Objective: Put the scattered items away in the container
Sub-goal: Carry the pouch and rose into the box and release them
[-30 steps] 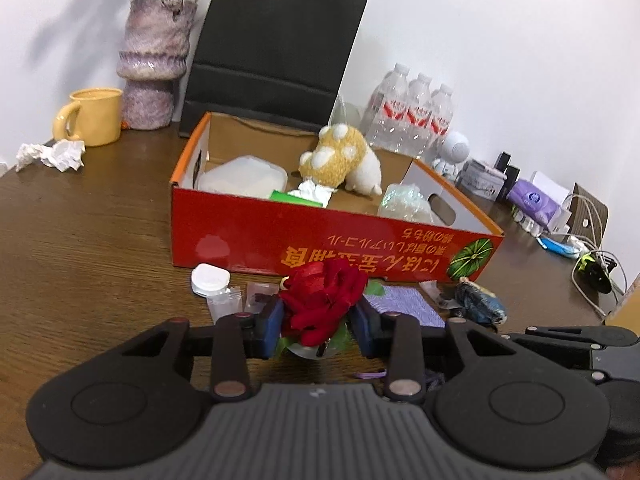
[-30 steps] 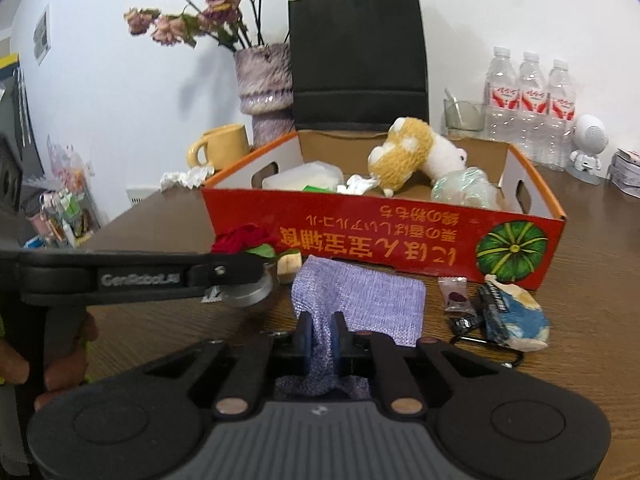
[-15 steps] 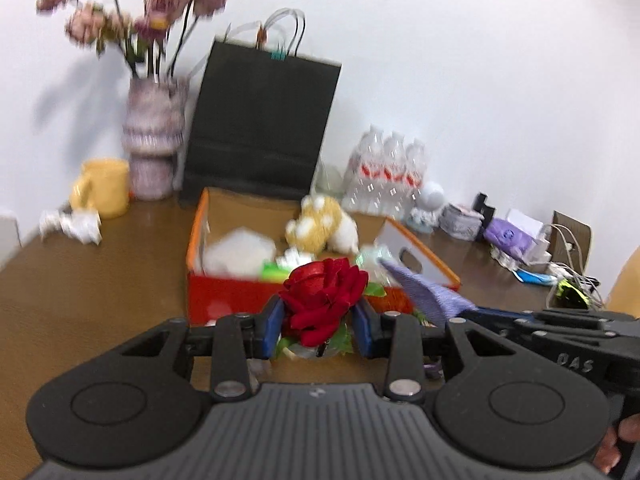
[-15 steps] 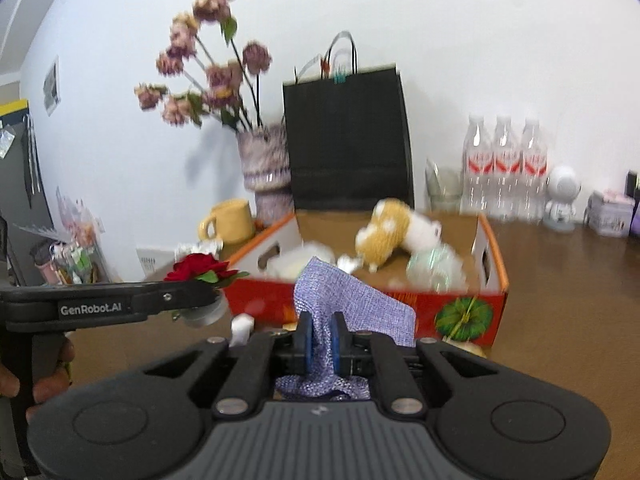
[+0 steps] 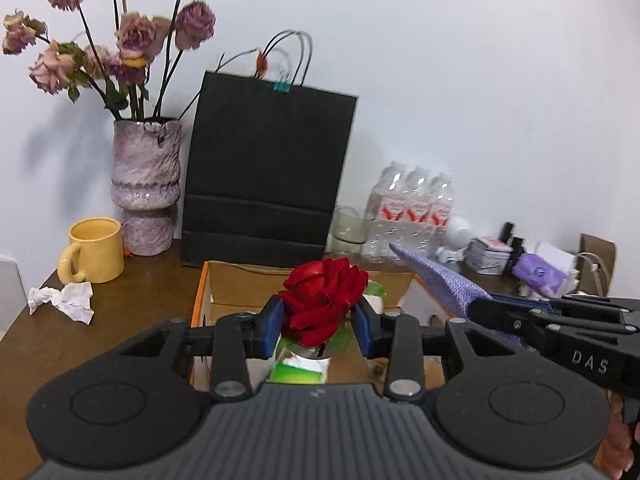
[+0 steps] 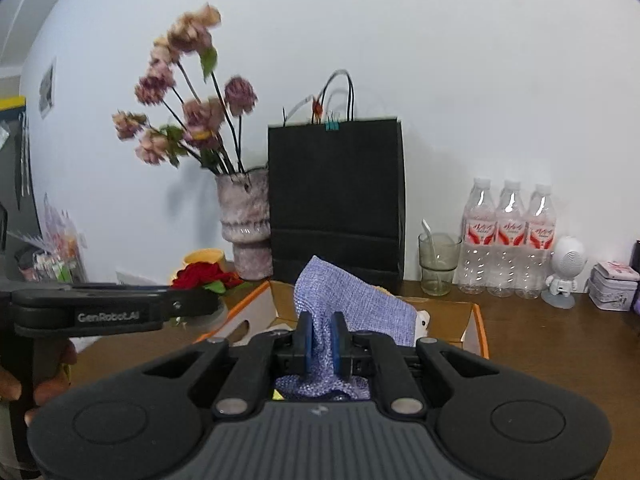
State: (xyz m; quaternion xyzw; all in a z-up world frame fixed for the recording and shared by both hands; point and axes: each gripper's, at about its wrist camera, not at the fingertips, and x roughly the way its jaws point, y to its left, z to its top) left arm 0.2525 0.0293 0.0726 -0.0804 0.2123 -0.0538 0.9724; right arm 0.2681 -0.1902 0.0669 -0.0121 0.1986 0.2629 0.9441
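Observation:
My left gripper [image 5: 319, 326] is shut on a red rose [image 5: 324, 304] and holds it above the open orange cardboard box [image 5: 200, 300]. My right gripper [image 6: 321, 338] is shut on a purple woven cloth [image 6: 352, 304] and holds it over the same box [image 6: 478, 332]. The cloth also shows at the right of the left wrist view [image 5: 440, 284], and the rose at the left of the right wrist view [image 6: 204, 274]. A green and white packet [image 5: 302, 372] lies in the box under the rose. Most of the box's contents are hidden by the grippers.
Behind the box stand a black paper bag [image 5: 264, 184], a vase of dried flowers [image 5: 144, 184], a yellow mug [image 5: 94, 256], a glass [image 6: 438, 262] and water bottles [image 6: 508, 236]. Crumpled tissue [image 5: 64, 300] lies at the left. Small clutter sits at the right.
Both grippers have risen from the table in front of the box and moved forward over it, carrying the rose and the cloth. The box's red front wall has dropped out of view.

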